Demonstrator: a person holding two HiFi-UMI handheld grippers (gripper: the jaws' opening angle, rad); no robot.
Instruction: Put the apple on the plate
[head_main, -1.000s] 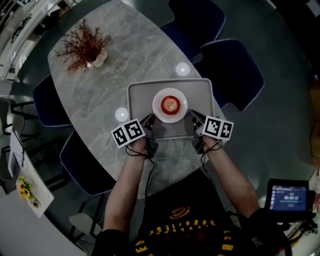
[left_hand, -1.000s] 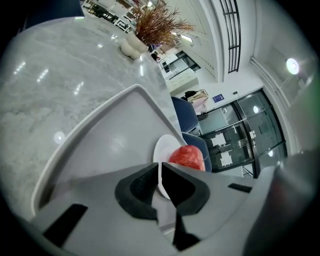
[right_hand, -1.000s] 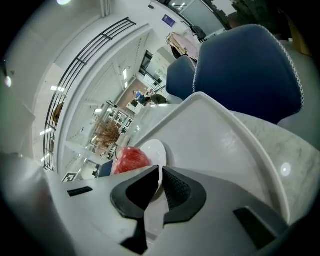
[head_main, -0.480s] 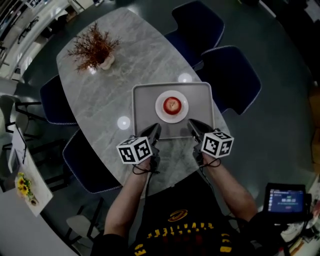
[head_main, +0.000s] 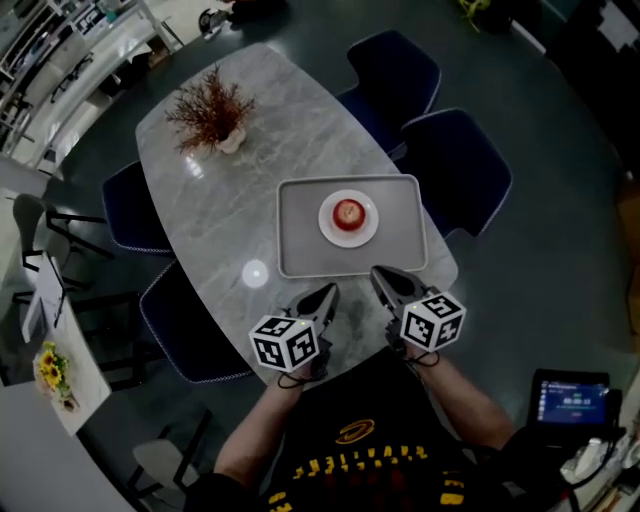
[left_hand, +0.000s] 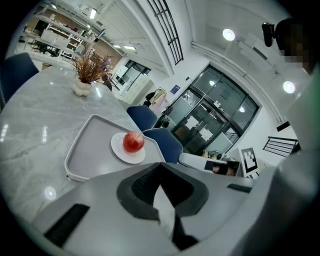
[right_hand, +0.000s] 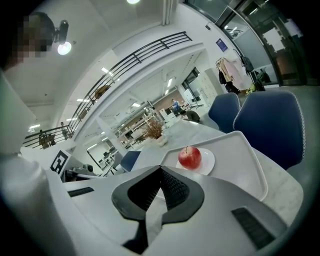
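The apple (head_main: 347, 212) sat on the white plate (head_main: 367, 229) in the grey tray (head_main: 401, 243), mid-frame in the head view, so the task looked finished. The left gripper (head_main: 328, 293) and right gripper (head_main: 377, 272), at lower centre, each had its jaws closed together and held nothing.

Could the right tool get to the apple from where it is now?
Probably yes. The right tool hangs near the tray, and nothing stands between it and the apple on its plate. Its jaws are shut, so they would have to open first.
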